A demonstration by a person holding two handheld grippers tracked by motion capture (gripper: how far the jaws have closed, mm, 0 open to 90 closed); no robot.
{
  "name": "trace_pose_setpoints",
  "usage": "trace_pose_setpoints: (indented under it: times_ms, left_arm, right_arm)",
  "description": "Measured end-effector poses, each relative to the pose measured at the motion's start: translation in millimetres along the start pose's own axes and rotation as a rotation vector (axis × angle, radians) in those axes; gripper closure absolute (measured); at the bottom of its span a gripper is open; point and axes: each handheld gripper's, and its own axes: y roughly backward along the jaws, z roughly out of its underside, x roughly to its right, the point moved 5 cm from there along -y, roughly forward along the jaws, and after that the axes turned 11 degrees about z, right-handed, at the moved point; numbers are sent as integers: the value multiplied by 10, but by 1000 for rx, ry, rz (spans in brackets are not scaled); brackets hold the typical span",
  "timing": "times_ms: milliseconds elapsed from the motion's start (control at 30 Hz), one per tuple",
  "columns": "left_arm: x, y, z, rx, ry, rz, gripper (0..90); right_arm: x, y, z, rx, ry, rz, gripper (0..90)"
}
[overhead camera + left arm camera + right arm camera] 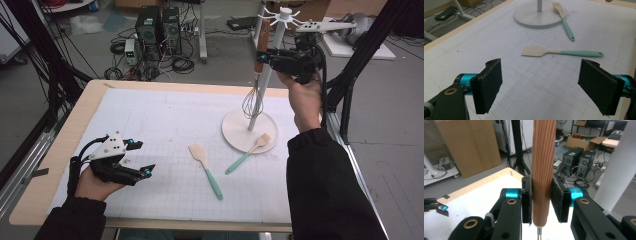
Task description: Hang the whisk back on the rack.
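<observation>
My right gripper [262, 57] is raised beside the white hook stand [267, 75] and is shut on the wooden handle [544, 170] of a whisk [251, 102], which hangs upright with its wire head just above the stand's round base [235, 134]. In the right gripper view both pads [527, 200] press the handle's lower end. My left gripper [142, 157] rests low over the mat at the left, open, with nothing between its jaws [544, 87].
Two spatulas with teal handles lie on the white grid mat: one [205, 165] flat in the middle, the other [247, 154] with its head on the stand's base. Computers and cables sit on the floor beyond the table's far edge.
</observation>
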Motion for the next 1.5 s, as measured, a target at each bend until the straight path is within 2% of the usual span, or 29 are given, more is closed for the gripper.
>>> trace_pose_setpoints:
  times_ms: [733, 867, 1233, 1500]
  left_arm:
    - [5, -14, 6, -1, -5, 6, 195]
    - [6, -16, 9, -4, -4, 7, 195]
    - [-18, 9, 23, -2, -1, -2, 195]
    - [-29, 6, 31, -4, -2, -1, 195]
  right_arm:
    - [116, -7, 60, -7, -18, 75, 713]
    - [116, 11, 68, -8, -9, 76, 698]
    - [138, 110, 91, 6, 0, 65, 587]
    - [184, 228, 140, 25, -14, 32, 526]
